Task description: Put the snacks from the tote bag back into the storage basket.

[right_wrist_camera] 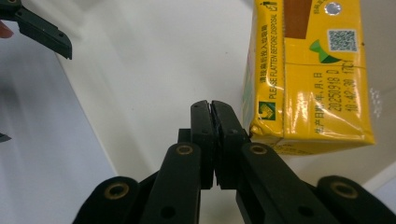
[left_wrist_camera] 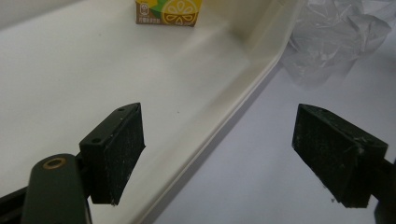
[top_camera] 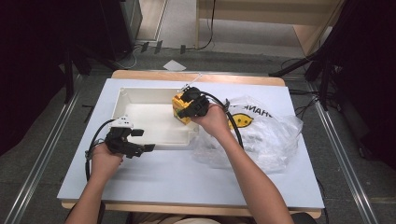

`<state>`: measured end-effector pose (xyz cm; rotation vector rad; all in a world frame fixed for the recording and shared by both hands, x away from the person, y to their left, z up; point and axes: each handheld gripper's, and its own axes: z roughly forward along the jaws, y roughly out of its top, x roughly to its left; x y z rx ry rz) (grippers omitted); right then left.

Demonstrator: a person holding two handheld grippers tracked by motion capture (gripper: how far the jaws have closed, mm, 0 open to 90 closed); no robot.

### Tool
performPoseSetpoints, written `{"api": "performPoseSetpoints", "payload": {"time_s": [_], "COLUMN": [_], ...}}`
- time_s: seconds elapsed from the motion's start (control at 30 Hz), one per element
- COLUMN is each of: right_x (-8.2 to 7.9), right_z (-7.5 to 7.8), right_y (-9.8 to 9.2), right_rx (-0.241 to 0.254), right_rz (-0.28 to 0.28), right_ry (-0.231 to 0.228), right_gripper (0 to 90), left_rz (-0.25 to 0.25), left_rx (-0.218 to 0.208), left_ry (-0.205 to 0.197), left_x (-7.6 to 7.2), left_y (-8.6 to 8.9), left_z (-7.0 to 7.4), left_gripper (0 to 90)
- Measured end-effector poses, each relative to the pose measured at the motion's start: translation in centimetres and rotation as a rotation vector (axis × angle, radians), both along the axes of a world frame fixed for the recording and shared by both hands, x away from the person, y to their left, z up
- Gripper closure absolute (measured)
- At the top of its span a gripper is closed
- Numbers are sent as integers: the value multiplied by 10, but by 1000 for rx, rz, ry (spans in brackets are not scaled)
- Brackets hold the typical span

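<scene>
Your right gripper (right_wrist_camera: 212, 109) has its jaws pressed together on nothing, just beside the yellow drink carton (right_wrist_camera: 306, 74), which stands inside the shallow white plastic tray (top_camera: 140, 93) at its right end. Your left gripper (left_wrist_camera: 219, 149) is spread wide, held over the tray's near rim with one jaw above the tray floor and the other above the white counter (top_camera: 187, 172). A crumpled clear plastic bag with a yellow smiley print (top_camera: 261, 135) lies just right of the tray.
</scene>
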<state>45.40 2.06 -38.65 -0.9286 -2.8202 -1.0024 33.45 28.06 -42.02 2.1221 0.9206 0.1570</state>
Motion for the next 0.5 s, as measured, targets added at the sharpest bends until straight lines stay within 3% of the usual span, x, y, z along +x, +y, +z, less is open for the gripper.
{"api": "performPoseSetpoints", "payload": {"time_s": [0.5], "right_x": [7], "right_z": [-4], "right_y": [-7], "right_rx": [-9], "right_rz": [-31], "right_ry": [12], "right_gripper": [899], "left_rz": [-6], "left_rx": [6], "left_ry": [-4], "left_x": [0], "left_y": [-2], "left_z": [0], "left_gripper": [177]}}
